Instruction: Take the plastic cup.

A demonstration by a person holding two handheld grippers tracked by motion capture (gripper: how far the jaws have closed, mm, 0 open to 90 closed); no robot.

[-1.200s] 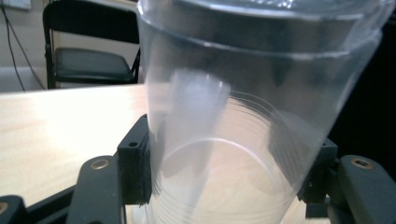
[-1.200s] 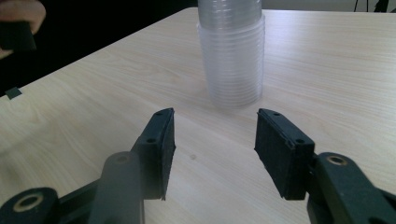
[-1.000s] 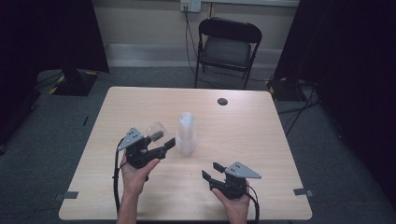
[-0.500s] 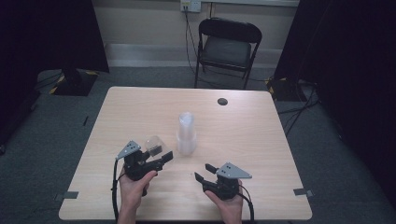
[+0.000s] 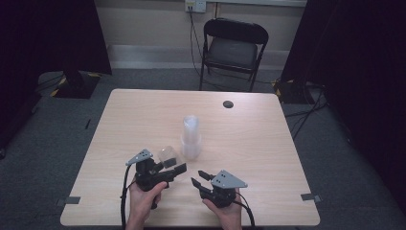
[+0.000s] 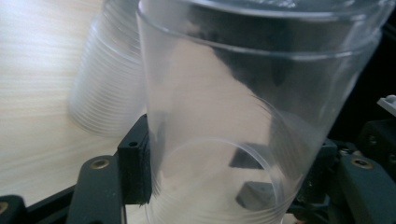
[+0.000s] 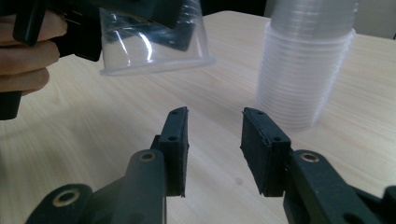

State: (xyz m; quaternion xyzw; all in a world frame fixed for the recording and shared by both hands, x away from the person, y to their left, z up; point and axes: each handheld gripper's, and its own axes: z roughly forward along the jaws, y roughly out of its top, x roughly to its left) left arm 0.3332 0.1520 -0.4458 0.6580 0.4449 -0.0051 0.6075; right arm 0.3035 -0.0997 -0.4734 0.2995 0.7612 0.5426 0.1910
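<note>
Holding a clear cup (image 7: pixel 152 39) clenched in my left gripper (image 5: pixel 171 168), mouth tilted down at upper left; right gripper (image 7: pixel 215 140), jaws parted and just closing on nothing, sits below it; stack (image 7: pixel 303 60) upper right.

Curtained recording studio: black drapes (image 5: pixel 52 38), lone table (image 5: pixel 143 115), folding chair (image 5: pixel 232 48).

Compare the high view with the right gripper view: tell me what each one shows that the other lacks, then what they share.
High view alone: the folding chair, the wall outlet, a dark disc on the table, and the right gripper from outside.
Right gripper view alone: its pads standing apart with nothing between them.
Both: the left gripper holding a clear cup, the cup stack, the wooden table.
</note>
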